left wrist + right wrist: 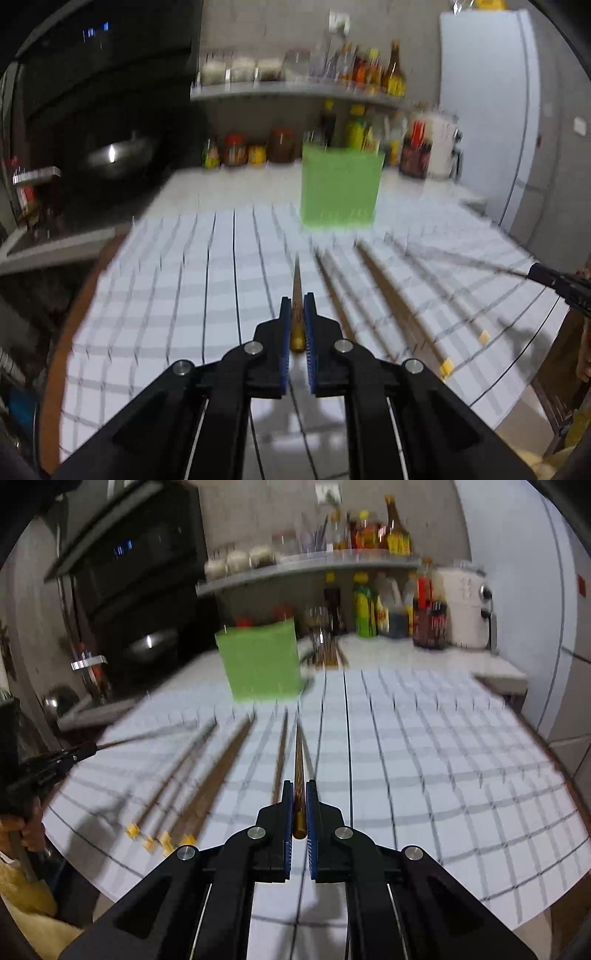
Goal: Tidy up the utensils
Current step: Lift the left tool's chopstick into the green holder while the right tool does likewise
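My left gripper (pixel 297 301) is shut on a brown chopstick (pixel 296 284) with a yellow end, which points away over the checked cloth. My right gripper (pixel 299 786) is shut on another brown chopstick (pixel 298 753), also pointing forward. Several more chopsticks (pixel 192 786) with yellow ends lie on the cloth left of the right gripper; in the left wrist view these chopsticks (pixel 391 291) lie to the right. A green holder (pixel 340 188) stands upright at the far side of the cloth, also the green holder (pixel 260 662) in the right wrist view. Both views are blurred.
The round table carries a white checked cloth (pixel 424 760). Behind it a counter (pixel 388 653) and shelf (pixel 295 88) hold bottles and jars. A dark stove area (pixel 110 155) with a wok is at the left. A white fridge (pixel 487 110) stands at the right.
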`<state>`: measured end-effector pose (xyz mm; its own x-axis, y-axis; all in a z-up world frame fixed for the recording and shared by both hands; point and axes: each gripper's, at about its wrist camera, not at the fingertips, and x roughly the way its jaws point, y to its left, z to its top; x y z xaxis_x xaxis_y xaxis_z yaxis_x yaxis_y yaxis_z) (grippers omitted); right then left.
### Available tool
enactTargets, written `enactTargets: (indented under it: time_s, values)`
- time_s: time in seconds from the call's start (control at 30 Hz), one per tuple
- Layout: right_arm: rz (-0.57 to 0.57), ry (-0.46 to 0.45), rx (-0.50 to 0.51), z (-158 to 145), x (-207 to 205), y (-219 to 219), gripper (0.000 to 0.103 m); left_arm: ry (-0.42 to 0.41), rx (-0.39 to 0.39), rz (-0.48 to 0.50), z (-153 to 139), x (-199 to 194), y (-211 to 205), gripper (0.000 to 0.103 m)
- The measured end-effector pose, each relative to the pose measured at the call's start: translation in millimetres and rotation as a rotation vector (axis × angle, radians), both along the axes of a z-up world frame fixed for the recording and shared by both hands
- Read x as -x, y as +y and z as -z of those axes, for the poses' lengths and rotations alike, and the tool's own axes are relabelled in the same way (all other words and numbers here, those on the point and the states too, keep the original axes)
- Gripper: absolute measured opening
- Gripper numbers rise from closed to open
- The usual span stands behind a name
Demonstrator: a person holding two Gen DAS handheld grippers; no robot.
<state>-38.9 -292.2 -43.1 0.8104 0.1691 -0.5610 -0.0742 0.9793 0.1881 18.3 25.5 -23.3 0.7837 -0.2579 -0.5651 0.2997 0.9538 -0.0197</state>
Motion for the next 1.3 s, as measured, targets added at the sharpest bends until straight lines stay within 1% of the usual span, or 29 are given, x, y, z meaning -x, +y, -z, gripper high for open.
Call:
enactTargets:
  time_s: [0.03, 0.13, 0.23, 0.33, 0.43, 0.5, 0.57, 0.7, 0.8, 0.97, 1.1, 1.23, 1.3]
  values:
    - [0.001, -0.023, 0.004, -9, -1, 0, 0.007, -0.036, 0.019, 0.011, -14, 0, 1, 0.007]
    - [0.009, -0.100, 0.028, -40, -7, 3, 0.007, -0.101, 0.061, 0.029, -41, -1, 2, 0.007]
    - [0.013, -0.155, 0.054, -64, -13, 6, 0.007, -0.149, 0.082, 0.038, -57, -3, 1, 0.007]
    - [0.010, -0.180, 0.079, -78, -24, 10, 0.007, -0.163, 0.098, 0.043, -63, -4, 0, 0.007]
    - [0.007, -0.172, 0.087, -82, -37, 11, 0.007, -0.171, 0.105, 0.035, -64, -5, 0, 0.007]
    - [0.007, -0.157, 0.085, -79, -44, 12, 0.007, -0.166, 0.115, 0.023, -64, -5, 3, 0.007]
    - [0.004, -0.149, 0.092, -75, -48, 15, 0.007, -0.158, 0.103, 0.003, -64, -6, 4, 0.007]
    - [0.011, -0.174, 0.122, -75, -48, 20, 0.007, -0.149, 0.080, 0.017, -67, -4, 1, 0.007]
    - [0.025, -0.197, 0.121, -80, -46, 18, 0.007, -0.181, 0.065, 0.027, -69, 3, -4, 0.006]
    - [0.025, -0.208, 0.132, -84, -51, 19, 0.007, -0.210, 0.077, 0.042, -72, 2, -13, 0.006]
    - [0.019, -0.227, 0.151, -94, -63, 23, 0.007, -0.266, 0.084, 0.042, -78, -1, -20, 0.006]
    - [0.000, -0.280, 0.164, -112, -82, 31, 0.007, -0.320, 0.105, 0.032, -93, -19, -26, 0.006]
    - [-0.015, -0.334, 0.159, -131, -92, 37, 0.007, -0.347, 0.119, 0.037, -104, -29, -29, 0.006]
